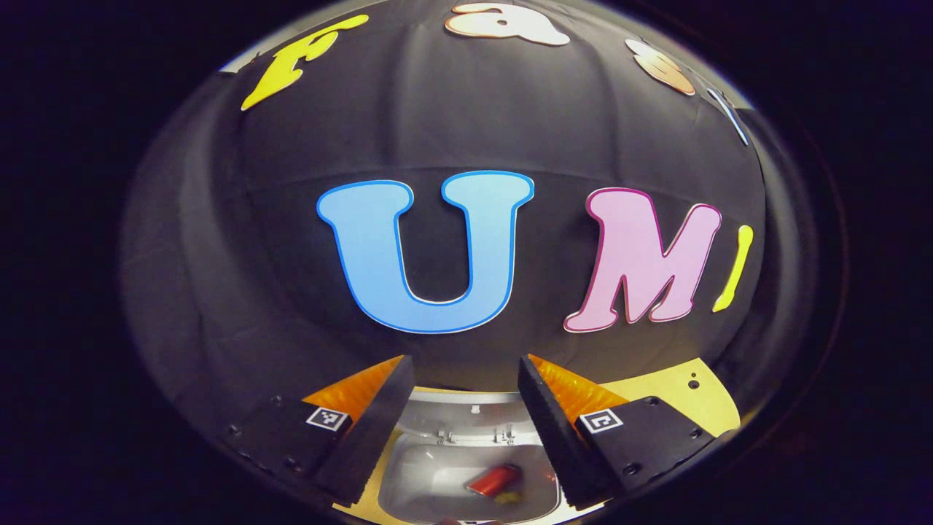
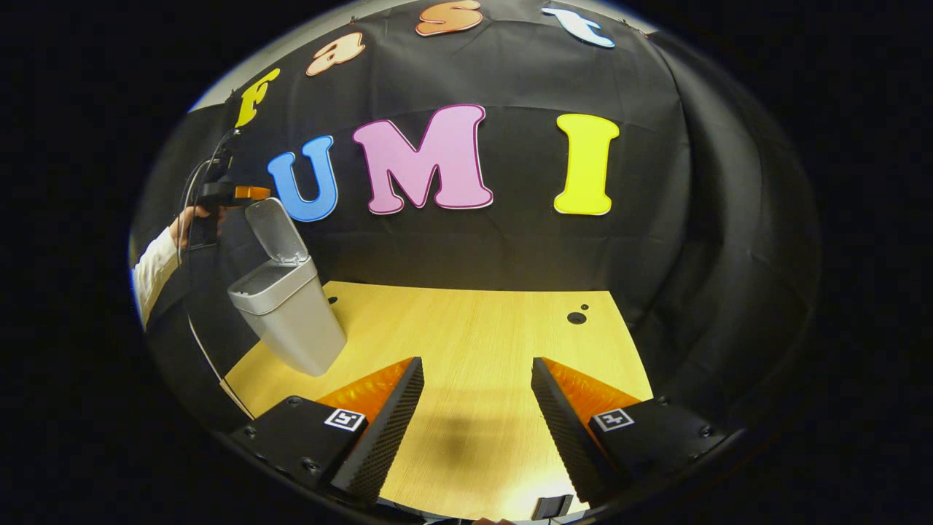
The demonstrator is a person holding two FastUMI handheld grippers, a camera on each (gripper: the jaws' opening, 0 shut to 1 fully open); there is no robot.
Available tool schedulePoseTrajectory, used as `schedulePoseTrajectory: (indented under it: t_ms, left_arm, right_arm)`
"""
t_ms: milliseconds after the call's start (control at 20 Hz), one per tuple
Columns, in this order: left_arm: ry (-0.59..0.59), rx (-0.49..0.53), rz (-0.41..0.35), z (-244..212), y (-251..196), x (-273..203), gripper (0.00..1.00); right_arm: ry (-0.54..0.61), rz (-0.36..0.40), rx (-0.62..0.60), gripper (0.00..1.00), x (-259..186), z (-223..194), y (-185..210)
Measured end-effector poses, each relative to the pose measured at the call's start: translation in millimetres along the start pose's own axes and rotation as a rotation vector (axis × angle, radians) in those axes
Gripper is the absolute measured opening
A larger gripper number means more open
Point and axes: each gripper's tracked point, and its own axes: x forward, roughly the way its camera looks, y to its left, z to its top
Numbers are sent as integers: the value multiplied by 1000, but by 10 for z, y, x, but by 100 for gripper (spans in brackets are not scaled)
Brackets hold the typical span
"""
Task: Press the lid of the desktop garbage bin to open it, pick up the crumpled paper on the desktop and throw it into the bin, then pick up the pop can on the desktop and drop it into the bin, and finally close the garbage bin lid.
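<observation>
While the desktop garbage bin (image 2: pixel 288 310) stands at the far left of the counter (image 2: pixel 481 343) with its lid (image 2: pixel 275 230) swung up, the red pop can (image 1: pixel 494 479) already lies down inside it, with a small yellowish scrap beside it that may be the crumpled paper; I cannot tell for sure. Judged by that, what is left is closing the lid.

The left tool (image 1: pixel 466 430) hangs directly above the bin's mouth, its fingers spread apart with nothing between them. In the right gripper view it shows up by the raised lid, held by a hand (image 2: pixel 191 219) in a white sleeve (image 2: pixel 154 270). The right tool (image 2: pixel 477 430) hovers over bare counter, spread wide and holding nothing, well apart from the bin.

The risk lies in the closing push: the bin is narrow and tapers toward its base, so a sideways shove on the upright lid could tip or slide it. A finger dipped into the mouth could get caught under the lid. Nothing else on the counter stands in the way.
</observation>
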Motion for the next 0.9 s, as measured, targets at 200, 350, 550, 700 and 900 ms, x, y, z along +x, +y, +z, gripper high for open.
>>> schedulePoseTrajectory:
  t_ms: [200,350,550,700,900]
  left_arm:
    - [29,-37,-12,-264,-2,-325,100]
    - [48,-1,-2,-532,-18,-491,100]
    - [132,10,-18,-1080,-88,-612,98]
    - [229,-6,-11,-1511,-57,-609,100]
    - [296,6,-21,-1797,-95,-611,98]
  right_arm:
    - [22,31,-11,97,93,-69,161]
    - [19,56,-25,97,128,-37,279]
    - [13,80,-45,97,134,-7,399]
    - [17,86,-59,96,114,-26,419]
    - [25,83,-66,97,72,-90,381]
